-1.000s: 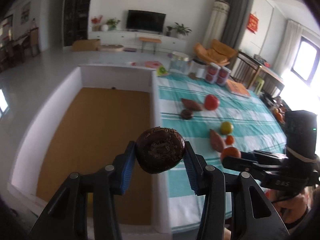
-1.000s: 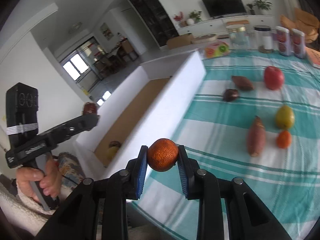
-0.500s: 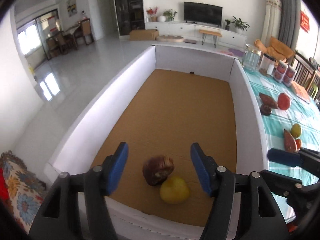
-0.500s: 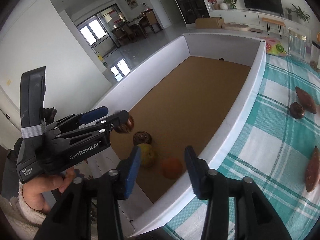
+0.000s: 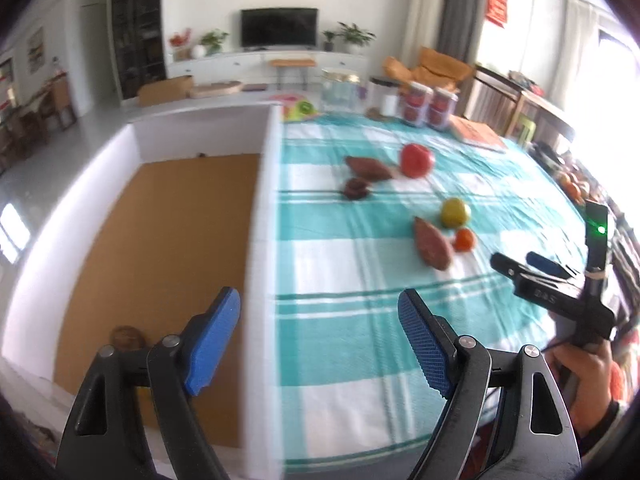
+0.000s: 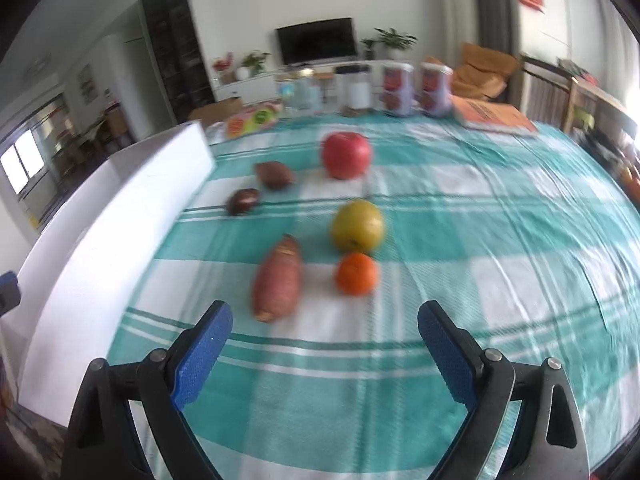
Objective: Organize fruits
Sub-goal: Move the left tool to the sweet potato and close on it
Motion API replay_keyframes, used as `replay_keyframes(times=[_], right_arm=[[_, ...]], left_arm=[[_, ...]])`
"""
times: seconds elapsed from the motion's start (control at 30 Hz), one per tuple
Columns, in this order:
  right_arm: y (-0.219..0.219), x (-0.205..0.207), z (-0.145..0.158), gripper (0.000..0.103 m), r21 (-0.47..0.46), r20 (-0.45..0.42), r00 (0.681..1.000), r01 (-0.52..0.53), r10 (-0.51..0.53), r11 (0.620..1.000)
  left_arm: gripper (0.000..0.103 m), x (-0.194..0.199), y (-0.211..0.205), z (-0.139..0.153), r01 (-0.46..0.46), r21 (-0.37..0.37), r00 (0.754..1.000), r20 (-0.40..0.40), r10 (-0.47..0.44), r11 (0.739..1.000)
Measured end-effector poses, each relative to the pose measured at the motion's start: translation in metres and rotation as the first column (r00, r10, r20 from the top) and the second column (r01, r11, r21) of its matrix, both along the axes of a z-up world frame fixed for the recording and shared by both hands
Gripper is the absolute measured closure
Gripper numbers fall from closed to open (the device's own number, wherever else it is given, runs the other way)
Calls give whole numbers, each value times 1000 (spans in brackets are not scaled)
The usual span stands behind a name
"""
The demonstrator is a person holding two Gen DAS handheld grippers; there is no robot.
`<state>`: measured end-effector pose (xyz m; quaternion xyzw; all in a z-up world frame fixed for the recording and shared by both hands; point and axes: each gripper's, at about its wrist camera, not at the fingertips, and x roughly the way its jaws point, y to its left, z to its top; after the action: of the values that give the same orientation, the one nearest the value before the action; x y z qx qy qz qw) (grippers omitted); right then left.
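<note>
My left gripper hangs over the white box wall, its jaws opening with nothing between them. A dark brown fruit lies on the box's cardboard floor. My right gripper is over the teal checked cloth, jaws also opening and empty, just short of a sweet potato and an orange. Farther back lie a yellow-green fruit, a red apple, a dark fruit and a second sweet potato. In the left wrist view a hand holds the right gripper.
Jars and an orange book stand along the table's far edge. The white box borders the cloth on the left. The table's near edge runs just below both grippers. A living room lies beyond.
The left gripper let its dark fruit go into the box and the right let go its orange there. Both opened and swung right, back toward the cloth.
</note>
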<state>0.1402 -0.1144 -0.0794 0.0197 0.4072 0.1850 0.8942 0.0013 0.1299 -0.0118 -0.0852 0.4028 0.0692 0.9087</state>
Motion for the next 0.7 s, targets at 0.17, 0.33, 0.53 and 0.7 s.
replay_keyframes(times=[0.17,0.33,0.53,0.7], right_arm=[[-59,5,-18,9,167,-86,986,153,-141,974],[-65,1,-18,9,188,-88,982,182,-168,965],[-51,6,-25,9,157,-83,986,154,-142,975],[-49,11,-33,9,164,-118,984,153,-134,975]], left_arm=[[19,33,-58,-39,139,-32,987,-80,-141,990],[19,47,-71,-76,143,-43,977,-156,-148,989],[19,52,-63,-91,124,-97,973,-184,-140,988],[20,71,-54,-85,120,-202,975,-158,-154,972]])
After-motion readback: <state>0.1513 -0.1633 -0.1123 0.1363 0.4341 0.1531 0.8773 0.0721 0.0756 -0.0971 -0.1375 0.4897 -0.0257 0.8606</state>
